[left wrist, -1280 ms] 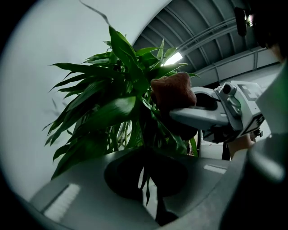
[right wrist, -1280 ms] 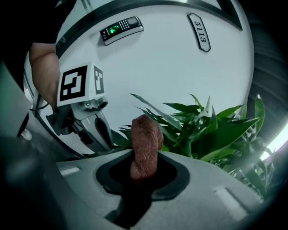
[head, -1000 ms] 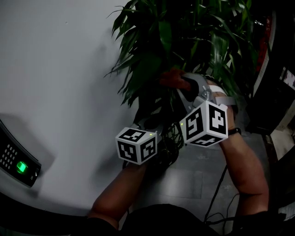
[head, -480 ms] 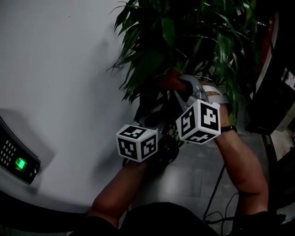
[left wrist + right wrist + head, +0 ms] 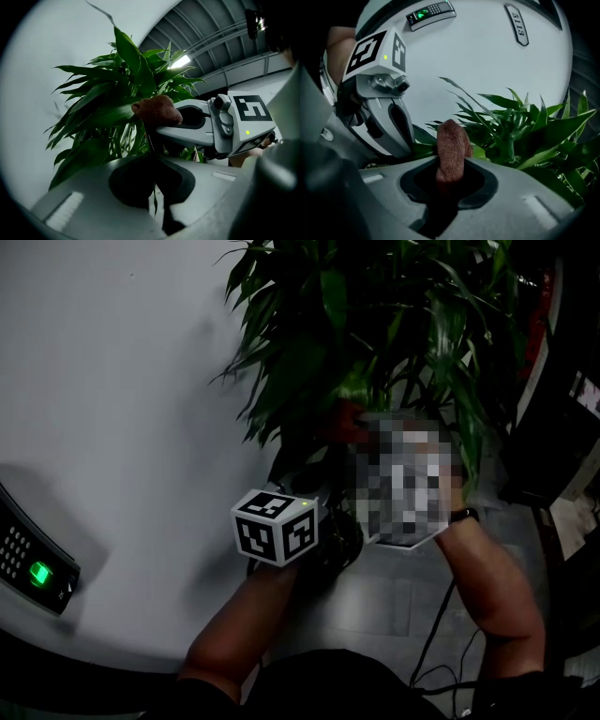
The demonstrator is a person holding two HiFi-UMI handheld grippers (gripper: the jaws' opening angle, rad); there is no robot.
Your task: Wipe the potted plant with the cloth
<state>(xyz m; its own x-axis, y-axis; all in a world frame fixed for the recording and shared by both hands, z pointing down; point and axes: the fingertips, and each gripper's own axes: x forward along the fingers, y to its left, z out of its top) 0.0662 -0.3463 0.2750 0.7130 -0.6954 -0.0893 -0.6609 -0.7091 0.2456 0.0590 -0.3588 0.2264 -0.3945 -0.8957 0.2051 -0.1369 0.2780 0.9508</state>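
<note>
- Potted plant [image 5: 375, 324] stands right of the wall [image 5: 112, 381]; keypad [image 5: 33, 568] on the wall, lower left.
- Left tool [image 5: 154, 185] low in the foliage, a leaf [image 5: 154, 202] between its jaws.
- Right tool [image 5: 450, 187] just right of it, cloth [image 5: 451, 145] in its jaws, touching the leaves.

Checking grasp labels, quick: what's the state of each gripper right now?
Left gripper: shut, pinching a thin leaf of the potted plant.
Right gripper: shut on the brown cloth.
</note>
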